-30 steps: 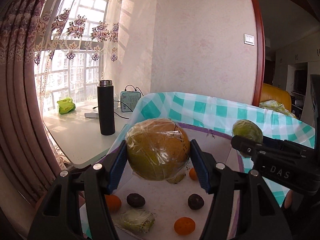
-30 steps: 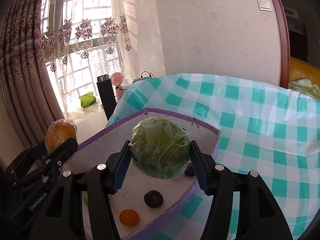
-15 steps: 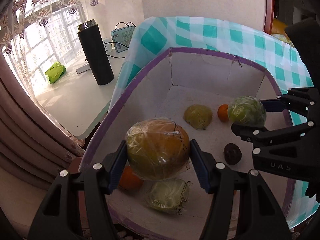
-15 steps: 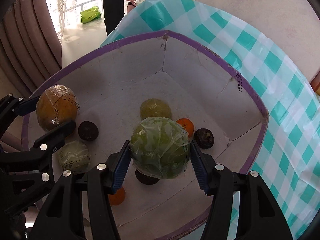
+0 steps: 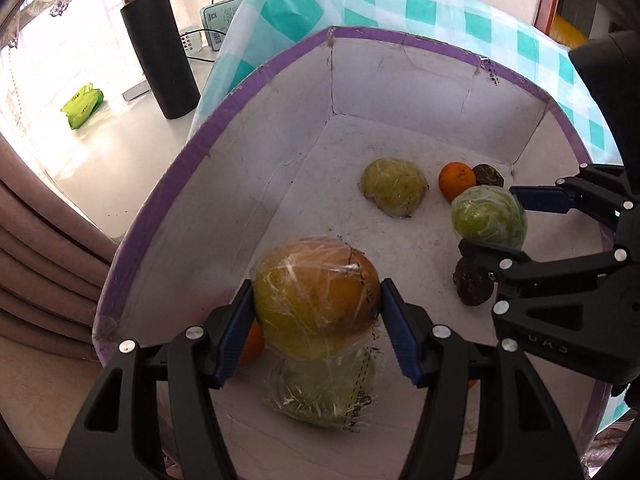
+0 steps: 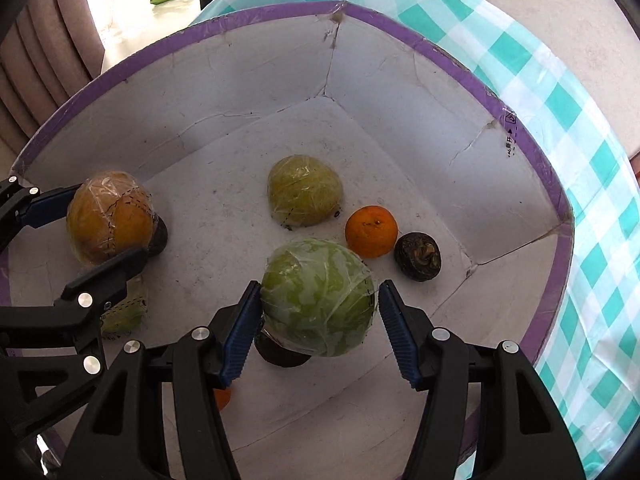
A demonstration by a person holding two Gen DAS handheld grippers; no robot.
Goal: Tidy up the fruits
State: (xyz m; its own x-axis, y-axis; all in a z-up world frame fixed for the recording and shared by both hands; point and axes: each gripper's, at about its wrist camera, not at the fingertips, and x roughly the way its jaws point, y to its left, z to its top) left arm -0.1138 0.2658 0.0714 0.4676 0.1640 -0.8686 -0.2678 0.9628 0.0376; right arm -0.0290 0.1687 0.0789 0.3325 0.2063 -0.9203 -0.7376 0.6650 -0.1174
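My left gripper [image 5: 318, 300] is shut on a plastic-wrapped yellow-orange fruit [image 5: 316, 296], held over the left part of a white box with a purple rim [image 5: 224, 100]. My right gripper [image 6: 318, 300] is shut on a wrapped green fruit [image 6: 320, 296], held over the box's middle. In the box lie another wrapped yellow-green fruit [image 6: 305, 190], an orange [image 6: 371, 231], dark wrinkled fruits [image 6: 417, 256] and a wrapped pale green fruit [image 5: 328, 388] under the left gripper. Each gripper shows in the other's view: the left [image 6: 100, 236], the right [image 5: 508, 220].
The box stands on a teal-and-white checked cloth [image 6: 580, 120]. Beyond it a white side table holds a black flask [image 5: 160, 48], a small device with cables [image 5: 218, 24] and a green packet [image 5: 82, 104]. Curtains [image 5: 36, 232] hang at the left.
Both grippers have tilted down and moved lower into the box, each still holding its wrapped fruit. The box floor and loose fruits now fill the views.
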